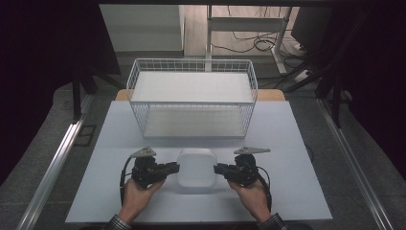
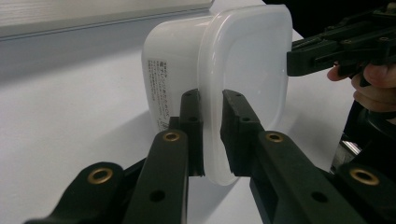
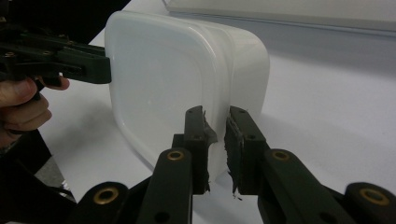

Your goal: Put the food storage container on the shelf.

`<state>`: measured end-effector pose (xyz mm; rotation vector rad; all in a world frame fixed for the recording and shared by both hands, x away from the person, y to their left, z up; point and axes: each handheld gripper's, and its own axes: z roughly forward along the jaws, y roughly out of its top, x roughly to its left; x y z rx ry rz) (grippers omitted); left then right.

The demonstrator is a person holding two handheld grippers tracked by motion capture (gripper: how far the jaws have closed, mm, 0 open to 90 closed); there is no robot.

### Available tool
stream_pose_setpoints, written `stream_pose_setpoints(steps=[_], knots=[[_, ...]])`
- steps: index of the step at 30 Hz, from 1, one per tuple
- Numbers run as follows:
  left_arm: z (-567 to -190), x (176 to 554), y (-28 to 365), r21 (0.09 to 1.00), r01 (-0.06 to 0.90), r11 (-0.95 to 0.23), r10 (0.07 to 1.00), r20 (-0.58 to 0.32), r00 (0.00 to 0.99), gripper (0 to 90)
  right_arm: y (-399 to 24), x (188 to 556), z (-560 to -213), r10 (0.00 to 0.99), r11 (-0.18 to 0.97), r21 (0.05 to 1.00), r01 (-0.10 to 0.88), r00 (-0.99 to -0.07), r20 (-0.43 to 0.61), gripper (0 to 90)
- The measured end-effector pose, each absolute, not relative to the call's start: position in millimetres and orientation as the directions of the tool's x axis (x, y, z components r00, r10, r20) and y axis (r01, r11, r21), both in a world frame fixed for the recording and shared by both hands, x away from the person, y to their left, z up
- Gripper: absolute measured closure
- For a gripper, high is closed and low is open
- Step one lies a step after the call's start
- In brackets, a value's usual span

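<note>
Both grippers, left gripper (image 1: 173,167) and right gripper (image 1: 219,168), clamp the container's (image 1: 196,167) opposite rims.

The container (image 1: 196,168) sat on the table (image 1: 306,191) near its front edge, squarely between the two grippers: the left gripper (image 1: 171,168) at its left side, the right gripper (image 1: 220,168) at its right, each touching the lid's rim. Behind the container, farther up the table, stood the wire basket (image 1: 191,64), well apart from it.
</note>
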<state>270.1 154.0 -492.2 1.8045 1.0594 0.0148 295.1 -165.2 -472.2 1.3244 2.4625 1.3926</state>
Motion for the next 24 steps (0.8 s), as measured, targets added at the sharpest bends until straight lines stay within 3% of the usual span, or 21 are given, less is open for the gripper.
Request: stream_pose_setpoints(steps=[24], knots=[[-444.3,280.4,157.5,0.829,0.551,-0.101,0.689,-0.341,0.640,80.0,-161.3,309.5,-431.3,0.653,0.230,0.808,0.543,-0.701,0.286,78.6]])
